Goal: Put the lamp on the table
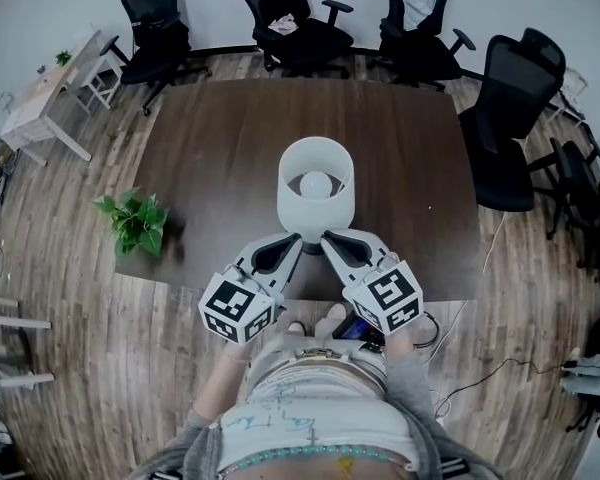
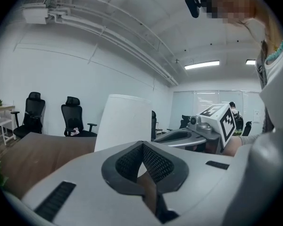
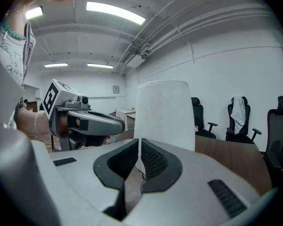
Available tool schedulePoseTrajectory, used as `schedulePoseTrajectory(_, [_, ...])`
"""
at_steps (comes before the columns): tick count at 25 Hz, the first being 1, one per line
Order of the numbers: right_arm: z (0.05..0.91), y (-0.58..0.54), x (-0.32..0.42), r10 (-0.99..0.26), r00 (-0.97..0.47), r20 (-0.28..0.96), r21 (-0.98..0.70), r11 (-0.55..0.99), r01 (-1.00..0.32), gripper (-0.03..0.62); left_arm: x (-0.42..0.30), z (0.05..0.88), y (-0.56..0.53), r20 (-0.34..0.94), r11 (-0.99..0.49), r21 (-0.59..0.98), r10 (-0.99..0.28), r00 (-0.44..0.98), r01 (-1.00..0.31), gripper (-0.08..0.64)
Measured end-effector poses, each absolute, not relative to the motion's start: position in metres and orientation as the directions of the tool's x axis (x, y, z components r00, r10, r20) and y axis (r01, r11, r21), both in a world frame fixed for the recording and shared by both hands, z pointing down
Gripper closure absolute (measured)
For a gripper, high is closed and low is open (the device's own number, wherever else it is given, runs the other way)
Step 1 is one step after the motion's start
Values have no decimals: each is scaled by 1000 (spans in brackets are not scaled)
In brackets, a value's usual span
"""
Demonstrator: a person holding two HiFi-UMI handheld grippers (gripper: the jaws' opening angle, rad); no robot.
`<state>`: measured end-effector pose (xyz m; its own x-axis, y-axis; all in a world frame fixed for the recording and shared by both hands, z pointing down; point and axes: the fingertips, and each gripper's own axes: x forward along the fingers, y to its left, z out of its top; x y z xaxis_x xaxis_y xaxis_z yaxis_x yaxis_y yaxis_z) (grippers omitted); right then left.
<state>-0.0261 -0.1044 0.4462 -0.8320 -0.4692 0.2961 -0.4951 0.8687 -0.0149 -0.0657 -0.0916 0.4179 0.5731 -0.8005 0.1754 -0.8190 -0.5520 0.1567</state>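
Note:
The lamp (image 1: 316,183) has a white cylindrical shade with a bulb showing inside, and it is over the near edge of the dark wooden table (image 1: 230,148). Its base is hidden under the shade. My left gripper (image 1: 298,240) and right gripper (image 1: 328,238) point at it from the near side, tips close together at the shade's lower edge. In the left gripper view the shade (image 2: 125,121) stands just beyond the shut left gripper (image 2: 142,147). The right gripper (image 3: 139,142) shows only a thin slit, with the shade (image 3: 164,112) behind it. Nothing shows between either pair of pads.
A small green plant (image 1: 135,223) sits at the table's near left corner. Black office chairs (image 1: 300,18) ring the far side, and more chairs (image 1: 515,98) stand to the right. A light desk (image 1: 40,108) is at far left. A cable (image 1: 480,368) lies on the floor.

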Motion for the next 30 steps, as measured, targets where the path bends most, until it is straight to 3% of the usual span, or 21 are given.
schedulePoseTrajectory(30, [442,-39,-21,-683,-681,265,-13,703,-711,566,-79,421,-19,138,-624,170,-751,646,-763,549])
